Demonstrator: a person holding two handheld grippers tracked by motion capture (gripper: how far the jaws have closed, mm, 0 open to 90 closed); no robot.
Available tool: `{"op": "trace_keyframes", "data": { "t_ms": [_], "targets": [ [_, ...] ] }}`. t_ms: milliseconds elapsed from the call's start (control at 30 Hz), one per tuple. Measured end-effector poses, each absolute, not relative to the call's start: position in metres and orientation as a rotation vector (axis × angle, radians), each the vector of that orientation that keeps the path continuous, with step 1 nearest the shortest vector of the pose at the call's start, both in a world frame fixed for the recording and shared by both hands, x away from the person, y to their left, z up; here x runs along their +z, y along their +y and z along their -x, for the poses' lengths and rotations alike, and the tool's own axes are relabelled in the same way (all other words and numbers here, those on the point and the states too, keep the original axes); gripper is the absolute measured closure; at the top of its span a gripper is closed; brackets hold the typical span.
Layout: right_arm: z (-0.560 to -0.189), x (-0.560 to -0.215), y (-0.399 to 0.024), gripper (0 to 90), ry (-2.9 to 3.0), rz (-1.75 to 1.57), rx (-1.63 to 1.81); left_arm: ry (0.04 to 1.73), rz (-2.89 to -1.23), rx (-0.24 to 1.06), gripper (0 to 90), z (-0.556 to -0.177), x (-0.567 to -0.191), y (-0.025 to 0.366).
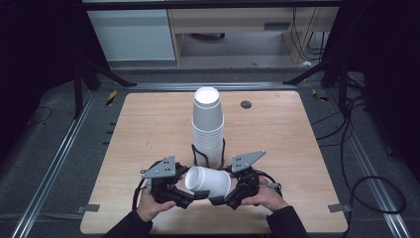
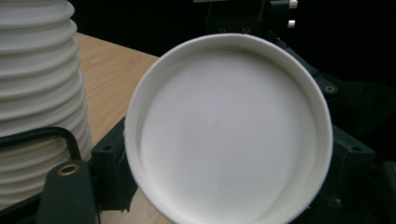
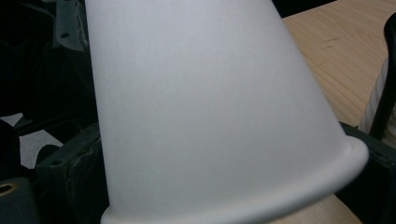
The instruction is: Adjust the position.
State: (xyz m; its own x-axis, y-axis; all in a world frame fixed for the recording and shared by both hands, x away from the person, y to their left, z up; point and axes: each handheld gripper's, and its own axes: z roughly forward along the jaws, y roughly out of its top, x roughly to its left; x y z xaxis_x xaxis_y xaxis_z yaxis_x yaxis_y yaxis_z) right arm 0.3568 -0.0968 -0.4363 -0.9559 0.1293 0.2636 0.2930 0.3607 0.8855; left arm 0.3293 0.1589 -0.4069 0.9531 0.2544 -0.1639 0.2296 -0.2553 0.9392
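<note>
A white paper cup (image 1: 208, 181) is lying sideways between the left gripper (image 1: 190, 198) and right gripper (image 1: 220, 200), both jaws pinching it, near the cup stack (image 1: 208, 126) on the worktop (image 1: 148, 129).

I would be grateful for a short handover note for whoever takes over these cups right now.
Left hand-held gripper: at the bottom end of the single paper cup; grip cannot be told.
Right hand-held gripper: at the cup's rim end; grip also unclear.
The cup lies on its side between the two, above the near edge of the table.
Cup stack: upside down in a black wire holder, just behind the grippers.
Done: one cup is apart from the stack.
Left: probably to place it, on the stack or the table.
</note>
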Motion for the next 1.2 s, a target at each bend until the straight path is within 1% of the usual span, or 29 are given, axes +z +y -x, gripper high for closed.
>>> {"op": "trace_keyframes", "data": {
  "t_ms": [367, 1100, 1200],
  "targets": [
    [-0.3554, -0.4360, -0.0969, 7.2, -2.477, 0.345, -1.648, 0.344, -1.845, 0.008, 20.9, -0.3295, -0.4078, 0.1587],
    [-0.3551, -0.4351, -0.0964, 8.4, -2.495, 0.331, -1.638, 0.358, -1.842, -0.022, 20.1, -0.3315, -0.4071, 0.1612],
    [-0.3548, -0.4351, -0.0965, 8.4, -2.508, 0.330, -1.631, 0.359, -1.848, -0.010, 18.0, -0.3311, -0.4052, 0.1625]
  ]
}}
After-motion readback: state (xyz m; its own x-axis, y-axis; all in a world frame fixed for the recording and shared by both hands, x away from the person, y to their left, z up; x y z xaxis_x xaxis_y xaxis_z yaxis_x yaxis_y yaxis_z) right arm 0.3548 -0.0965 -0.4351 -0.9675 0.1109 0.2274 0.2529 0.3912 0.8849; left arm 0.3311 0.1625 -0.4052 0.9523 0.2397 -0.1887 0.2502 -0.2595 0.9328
